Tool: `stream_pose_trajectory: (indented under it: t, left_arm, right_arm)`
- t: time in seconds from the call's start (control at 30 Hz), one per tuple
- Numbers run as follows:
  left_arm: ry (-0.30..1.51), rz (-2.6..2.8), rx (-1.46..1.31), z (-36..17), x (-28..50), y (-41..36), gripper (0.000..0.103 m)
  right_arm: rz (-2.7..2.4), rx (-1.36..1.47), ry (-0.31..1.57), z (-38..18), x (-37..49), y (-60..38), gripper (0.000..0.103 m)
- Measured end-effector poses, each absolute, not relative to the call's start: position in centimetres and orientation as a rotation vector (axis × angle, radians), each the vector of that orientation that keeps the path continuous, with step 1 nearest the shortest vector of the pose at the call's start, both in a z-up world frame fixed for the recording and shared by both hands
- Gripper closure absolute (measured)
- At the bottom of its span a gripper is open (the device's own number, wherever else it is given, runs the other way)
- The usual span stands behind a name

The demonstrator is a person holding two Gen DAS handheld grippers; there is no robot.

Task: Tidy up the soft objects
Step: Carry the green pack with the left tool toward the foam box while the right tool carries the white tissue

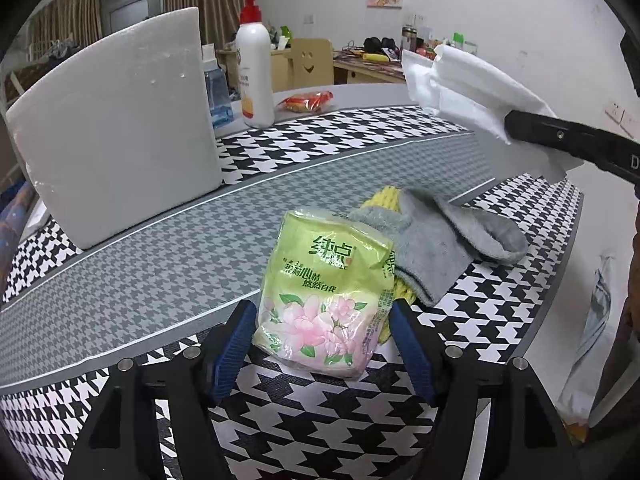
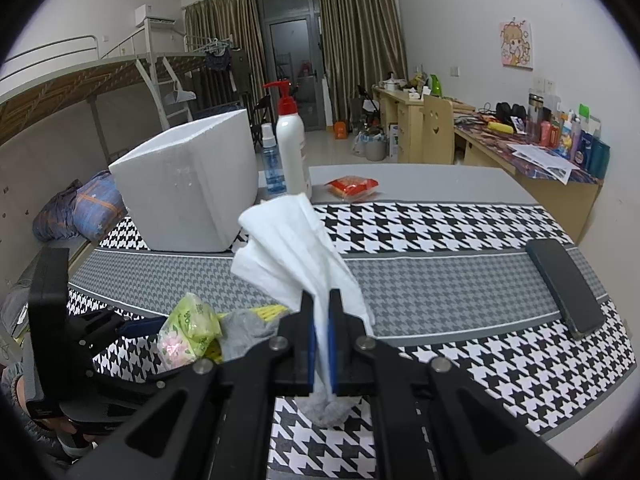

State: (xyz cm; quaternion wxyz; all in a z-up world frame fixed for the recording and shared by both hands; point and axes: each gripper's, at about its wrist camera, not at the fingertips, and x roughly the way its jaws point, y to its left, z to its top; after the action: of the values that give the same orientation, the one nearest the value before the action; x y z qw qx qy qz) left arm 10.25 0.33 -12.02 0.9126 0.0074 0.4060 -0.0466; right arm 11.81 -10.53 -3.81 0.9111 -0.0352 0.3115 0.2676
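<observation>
Broadly, a table [image 2: 420,172] is filling both views, and a houndstooth cloth [image 1: 168,264] in black, white and grey bands is covering most of it. A white foam box [image 1: 116,128] is standing upright on the cloth toward the far left, its open top facing up. Just beside the box, a white pump bottle [image 1: 254,60] with a red pump is standing on the bare grey tabletop, and a small blue spray bottle [image 2: 274,160] is standing between the two. A red snack packet [image 2: 352,187] is lying flat a little to the right of the bottles. A dark phone [image 2: 564,286] is lying on the grey band near the right edge.

Nearer the cameras, a grey sock [image 1: 436,240] is lying over a yellow cloth [image 1: 386,196], which is mostly hidden. A green tissue pack [image 1: 324,292] with pink flowers is leaning against the sock.

The left gripper [image 1: 322,348] is standing with its blue pads wide apart on either side of the tissue pack's lower end; whether the pads are touching the pack is hard to tell, and they are not squeezing it. The right gripper [image 2: 322,344] is pinching a crumpled white tissue [image 2: 292,248] tightly between its closed pads, holding it in the air above the cloth, with the tissue fanning out toward the foam box.
</observation>
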Motion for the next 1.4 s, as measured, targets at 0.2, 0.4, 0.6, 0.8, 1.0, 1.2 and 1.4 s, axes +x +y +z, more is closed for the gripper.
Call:
stream_pose_trajectory:
  t: [0.2, 0.4, 0.6, 0.8, 1.0, 1.2, 1.4]
  left_arm:
    - [0.830, -0.099, 0.013, -11.8, 10.0, 0.4, 0.048]
    - [0.809, -0.105, 0.003, -11.2, 9.3, 0.5, 0.051]
    - [0.762, -0.105, -0.006, -9.8, 8.5, 0.7, 0.052]
    - [0.705, -0.089, -0.013, -8.0, 7.9, 1.0, 0.052]
    - [0.657, -0.084, -0.007, -6.3, 7.7, 1.1, 0.052]
    - [0.610, -0.067, -0.001, -4.7, 7.7, 1.4, 0.052]
    - [0.569, -0.064, -0.001, -3.1, 7.7, 1.8, 0.052]
  right_arm:
    - [0.552, -0.073, 0.642, -3.9, 11.7, -10.5, 0.096]
    - [0.558, -0.072, 0.637, -3.7, 11.6, -10.5, 0.096]
    - [0.562, -0.073, 0.631, -3.6, 11.4, -10.6, 0.096]
    - [0.571, -0.069, 0.619, -3.3, 11.1, -10.5, 0.096]
    - [0.578, -0.070, 0.602, -2.8, 10.8, -10.3, 0.096]
    - [0.583, -0.062, 0.574, -2.0, 10.7, -10.4, 0.096]
    - [0.588, -0.051, 0.553, -1.3, 10.7, -10.3, 0.096]
